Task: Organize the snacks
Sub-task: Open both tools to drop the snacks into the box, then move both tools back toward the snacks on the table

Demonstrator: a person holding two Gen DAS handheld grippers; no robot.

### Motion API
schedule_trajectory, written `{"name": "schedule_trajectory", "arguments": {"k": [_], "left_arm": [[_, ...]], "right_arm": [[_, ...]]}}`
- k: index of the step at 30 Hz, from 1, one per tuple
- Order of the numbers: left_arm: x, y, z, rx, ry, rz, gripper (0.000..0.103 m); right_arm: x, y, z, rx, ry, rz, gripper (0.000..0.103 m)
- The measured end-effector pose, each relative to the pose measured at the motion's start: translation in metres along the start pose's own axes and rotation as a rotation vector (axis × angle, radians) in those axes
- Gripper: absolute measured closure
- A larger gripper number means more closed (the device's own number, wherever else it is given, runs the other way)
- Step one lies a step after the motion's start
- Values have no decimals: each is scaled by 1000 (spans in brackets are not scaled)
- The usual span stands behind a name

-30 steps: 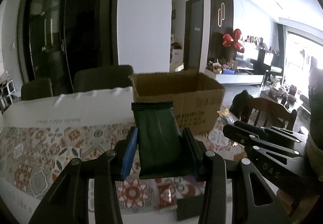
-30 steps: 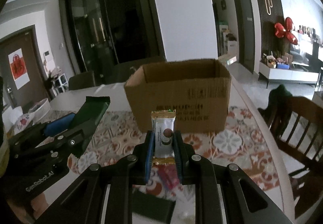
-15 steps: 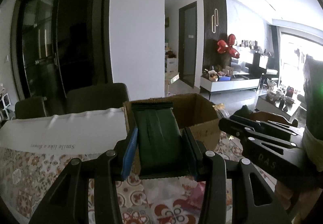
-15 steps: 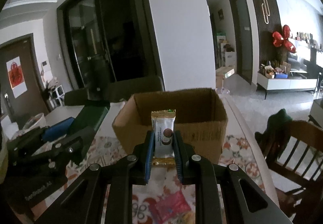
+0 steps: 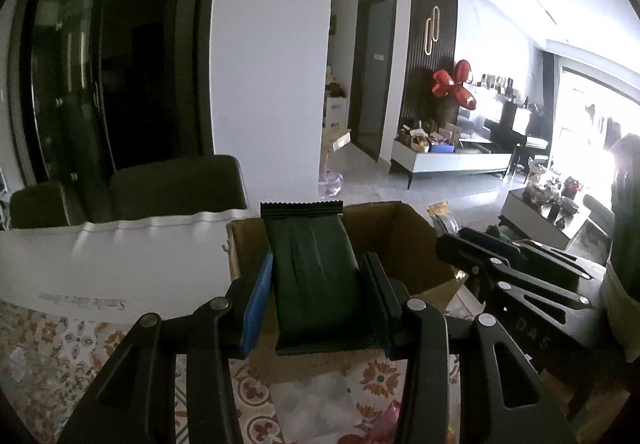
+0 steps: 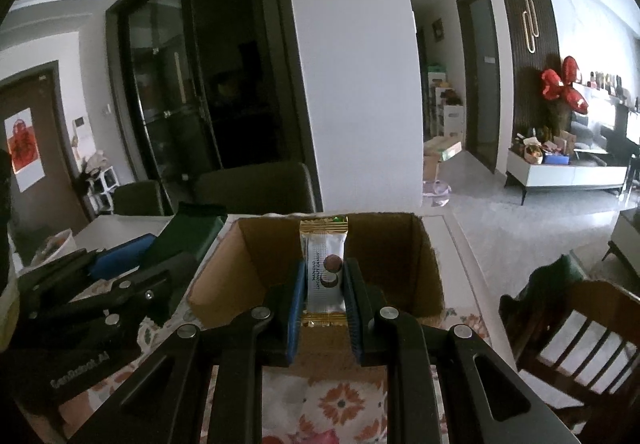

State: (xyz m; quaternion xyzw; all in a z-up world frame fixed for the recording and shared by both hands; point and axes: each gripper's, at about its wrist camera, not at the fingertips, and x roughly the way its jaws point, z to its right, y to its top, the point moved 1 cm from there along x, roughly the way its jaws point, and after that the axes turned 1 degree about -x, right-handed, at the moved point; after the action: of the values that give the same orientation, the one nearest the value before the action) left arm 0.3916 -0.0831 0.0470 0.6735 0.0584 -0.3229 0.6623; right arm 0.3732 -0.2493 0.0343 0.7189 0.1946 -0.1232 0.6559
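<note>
left gripper (image 5: 316, 298) clamps green packet (image 5: 314, 276), frame centre | right gripper (image 6: 323, 294) clamps white packet (image 6: 325, 272) | both over box (image 6: 400, 240) | advice: lower inside walls before letting go

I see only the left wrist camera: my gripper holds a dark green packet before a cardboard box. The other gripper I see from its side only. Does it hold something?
Observer: Yes. The right gripper is shut on a small white snack packet with gold ends.
Operator: Where does it point?
Observer: At the open cardboard box; the packet shows against the box's inside.
Operator: What stands to its right?
Observer: A wooden chair, beside the table.
</note>
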Motion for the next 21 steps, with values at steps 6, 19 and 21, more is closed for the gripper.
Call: {"name": "schedule_trajectory", "arguments": {"k": [6, 19, 21], "left_arm": [[28, 13, -7, -20, -5, -46, 59], [47, 10, -10, -6, 66, -93, 27], [40, 5, -11, -2, 84, -82, 18]], "right_arm": [[24, 7, 10, 11, -17, -39, 83], [46, 10, 23, 46, -70, -91, 46], [42, 6, 22, 42, -62, -96, 46]]}}
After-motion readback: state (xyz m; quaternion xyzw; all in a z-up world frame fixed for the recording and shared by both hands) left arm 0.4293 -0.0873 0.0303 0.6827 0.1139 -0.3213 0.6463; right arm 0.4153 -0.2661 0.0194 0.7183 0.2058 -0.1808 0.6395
